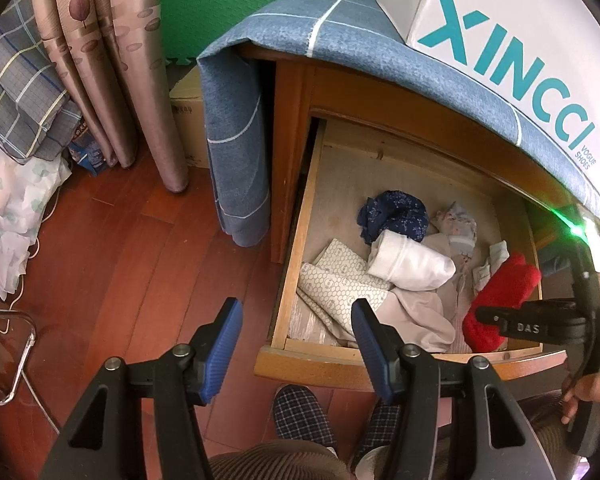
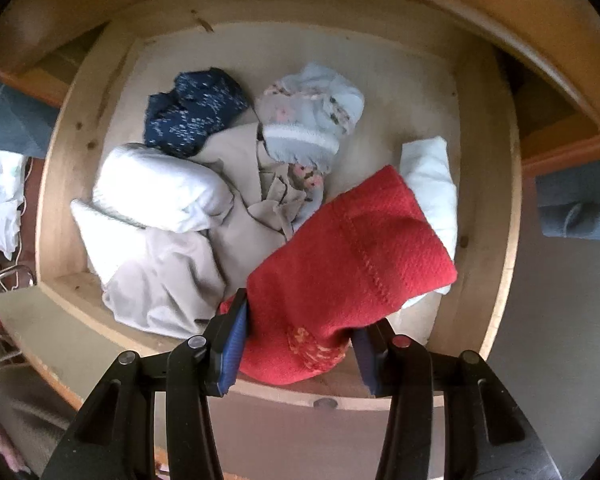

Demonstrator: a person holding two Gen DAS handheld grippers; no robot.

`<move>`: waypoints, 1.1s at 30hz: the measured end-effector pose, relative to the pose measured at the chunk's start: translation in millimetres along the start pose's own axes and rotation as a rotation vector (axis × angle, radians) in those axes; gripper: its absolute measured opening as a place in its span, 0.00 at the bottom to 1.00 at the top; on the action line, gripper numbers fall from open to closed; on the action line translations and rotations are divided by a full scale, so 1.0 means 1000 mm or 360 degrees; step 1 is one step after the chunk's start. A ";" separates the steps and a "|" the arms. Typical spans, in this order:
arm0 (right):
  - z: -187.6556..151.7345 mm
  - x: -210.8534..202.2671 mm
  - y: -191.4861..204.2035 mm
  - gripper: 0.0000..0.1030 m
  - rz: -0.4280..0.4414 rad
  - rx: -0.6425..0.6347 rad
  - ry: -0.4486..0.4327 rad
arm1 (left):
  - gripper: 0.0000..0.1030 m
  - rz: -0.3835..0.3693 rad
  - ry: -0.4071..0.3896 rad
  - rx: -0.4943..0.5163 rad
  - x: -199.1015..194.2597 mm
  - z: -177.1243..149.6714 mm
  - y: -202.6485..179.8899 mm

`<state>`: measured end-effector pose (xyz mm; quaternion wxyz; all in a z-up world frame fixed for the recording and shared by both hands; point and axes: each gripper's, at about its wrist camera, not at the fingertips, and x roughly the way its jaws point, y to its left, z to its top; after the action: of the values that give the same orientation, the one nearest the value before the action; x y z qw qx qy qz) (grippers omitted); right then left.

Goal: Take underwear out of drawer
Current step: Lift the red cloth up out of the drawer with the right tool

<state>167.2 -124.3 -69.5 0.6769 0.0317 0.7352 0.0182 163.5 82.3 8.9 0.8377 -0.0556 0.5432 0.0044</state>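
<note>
The wooden drawer [image 1: 316, 360] stands pulled out, with loose underwear inside. My right gripper [image 2: 300, 320] points down over its front right corner and is shut on a red knitted piece of underwear [image 2: 352, 248], which hangs between the blue pads above the other clothes. In the left wrist view the same red piece [image 1: 500, 292] shows under the right gripper [image 1: 496, 316]. A navy patterned piece [image 2: 196, 108], a floral light-blue piece [image 2: 312, 116], a white roll [image 2: 160, 188] and beige cloth [image 2: 168, 284] lie in the drawer. My left gripper [image 1: 296, 308] hovers open by the drawer's front left corner, holding nothing.
A blue cloth [image 1: 236, 128] drapes over the cabinet, with a white shoe box [image 1: 500, 40] on top. Curtains [image 1: 132, 72] and a cardboard box [image 1: 188, 120] stand to the left on the wooden floor [image 1: 140, 260]. A person's checked slippers [image 1: 300, 416] are below the drawer front.
</note>
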 end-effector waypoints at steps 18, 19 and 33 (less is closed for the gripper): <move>-0.038 -0.056 -0.011 0.42 0.0011 -0.0114 -0.0229 | 0.56 0.0021 -0.0017 0.0029 -0.005 -0.001 0.000; -0.039 -0.059 -0.014 0.42 0.0018 -0.0117 -0.0237 | 0.56 0.0025 -0.0018 0.0033 -0.006 -0.001 0.000; -0.046 -0.068 -0.024 0.42 0.0039 -0.0152 -0.0348 | 0.56 0.0031 -0.0012 0.0078 -0.004 -0.001 -0.005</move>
<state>126.0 -152.4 0.0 0.7534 0.0102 0.6549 0.0580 160.8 77.3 12.8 0.8409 -0.0297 0.5404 -0.0006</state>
